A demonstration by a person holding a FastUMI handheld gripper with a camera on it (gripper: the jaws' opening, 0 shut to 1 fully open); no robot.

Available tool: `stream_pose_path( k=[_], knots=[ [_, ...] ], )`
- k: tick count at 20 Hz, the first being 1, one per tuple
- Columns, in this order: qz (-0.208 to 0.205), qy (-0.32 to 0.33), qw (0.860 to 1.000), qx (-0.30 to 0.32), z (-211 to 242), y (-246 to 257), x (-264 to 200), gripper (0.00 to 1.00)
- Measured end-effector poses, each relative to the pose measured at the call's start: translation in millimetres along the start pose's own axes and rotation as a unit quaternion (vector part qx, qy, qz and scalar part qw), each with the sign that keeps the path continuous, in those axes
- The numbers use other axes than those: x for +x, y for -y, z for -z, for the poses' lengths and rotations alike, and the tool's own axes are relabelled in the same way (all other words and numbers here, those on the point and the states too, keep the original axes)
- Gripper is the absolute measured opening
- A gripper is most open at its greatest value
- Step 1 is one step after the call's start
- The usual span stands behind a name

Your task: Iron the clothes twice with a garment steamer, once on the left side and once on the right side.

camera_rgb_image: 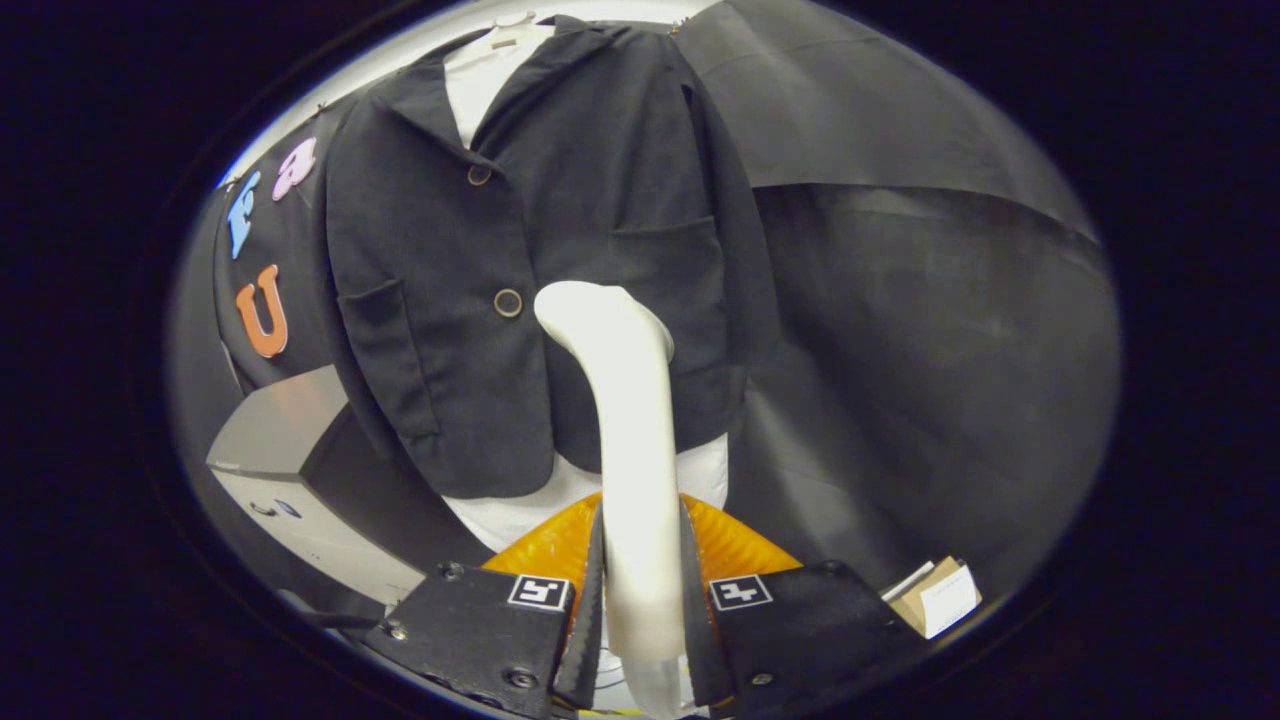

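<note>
Black cloth [900, 300] drapes the booth in smooth folds behind a white mannequin torso [500, 60], with a grey box-shaped unit [290, 440] low beside it and a small cardboard box [935, 595] on the opposite side. The mannequin wears a dark, finely ribbed jacket [560, 200] with round buttons and patch pockets. The gripper [640, 600] is clamped, both fingers pressing on the smooth white curved handle of the garment steamer [625, 400], whose head meets the jacket's front just beside the lower button [508, 302]

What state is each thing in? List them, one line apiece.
hand-held gripper: shut on the garment steamer, a finger on each side of its handle.
garment steamer: held upright, head up against the jacket's front near the lower button.
jacket: hung on a white form, buttoned, collar open.
grey box: standing beside the jacket's hem, untouched.
</note>
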State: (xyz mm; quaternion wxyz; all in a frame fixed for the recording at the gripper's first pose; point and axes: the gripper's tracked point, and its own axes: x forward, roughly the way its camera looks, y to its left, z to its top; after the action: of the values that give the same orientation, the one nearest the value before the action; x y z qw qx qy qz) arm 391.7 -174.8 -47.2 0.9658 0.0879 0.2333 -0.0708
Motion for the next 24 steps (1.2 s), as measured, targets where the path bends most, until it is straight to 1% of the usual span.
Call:
stream_pose_path(
  k=[6, 13, 16, 20, 24],
  knots=[
    [-0.023, -0.024, 0.999, 0.0, 21.6, 6.8, 10.4, 0.38],
    [-0.075, -0.056, 0.996, 0.01, 48.8, 20.0, 24.2, 0.38],
    [-0.087, -0.063, 0.994, 0.016, 60.3, 23.5, 20.2, 0.38],
    [-0.089, -0.052, 0.995, 0.017, 73.5, 18.2, -12.3, 0.38],
    [-0.078, -0.024, 0.997, 0.013, 88.4, -3.8, -67.2, 0.38]
  ],
)
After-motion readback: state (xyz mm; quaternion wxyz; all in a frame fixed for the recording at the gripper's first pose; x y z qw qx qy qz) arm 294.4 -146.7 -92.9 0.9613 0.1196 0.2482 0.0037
